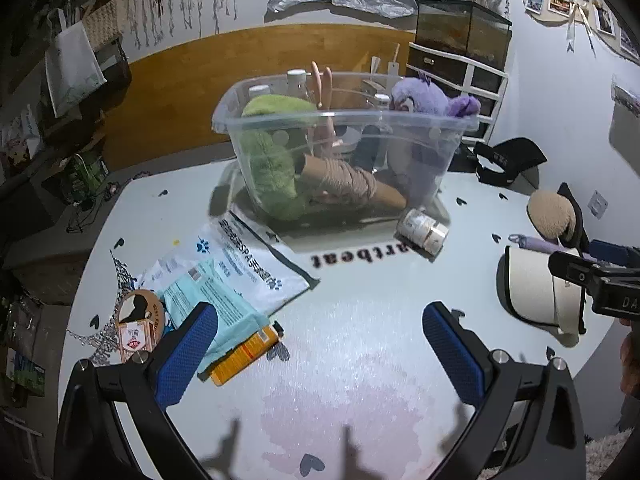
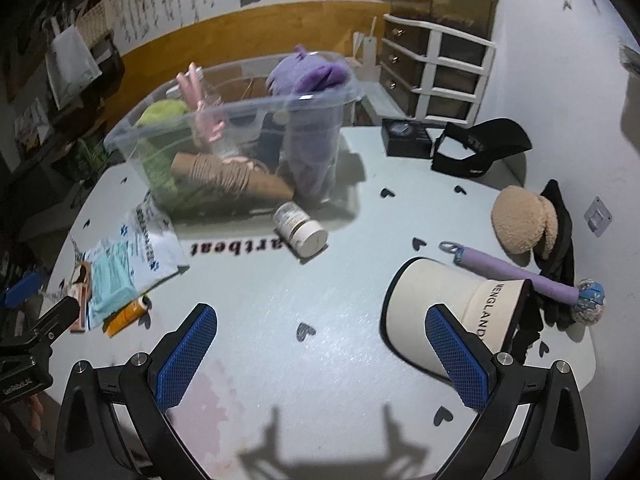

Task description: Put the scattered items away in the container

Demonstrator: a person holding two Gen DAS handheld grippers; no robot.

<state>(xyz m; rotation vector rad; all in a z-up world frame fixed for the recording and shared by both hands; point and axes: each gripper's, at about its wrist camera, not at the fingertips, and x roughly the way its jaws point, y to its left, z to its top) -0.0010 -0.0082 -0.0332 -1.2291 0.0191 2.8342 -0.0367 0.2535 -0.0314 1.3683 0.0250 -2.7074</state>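
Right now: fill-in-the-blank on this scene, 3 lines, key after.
1. The purple plush sits inside the clear ____.
2. The small jar in front of the bin lies on its ____.
3. Both the left gripper and the right gripper are ____, holding nothing.
Missing words: bin; side; open

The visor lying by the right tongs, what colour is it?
Cream visor with a dark edge and black lettering on its band; clearest in the right wrist view.
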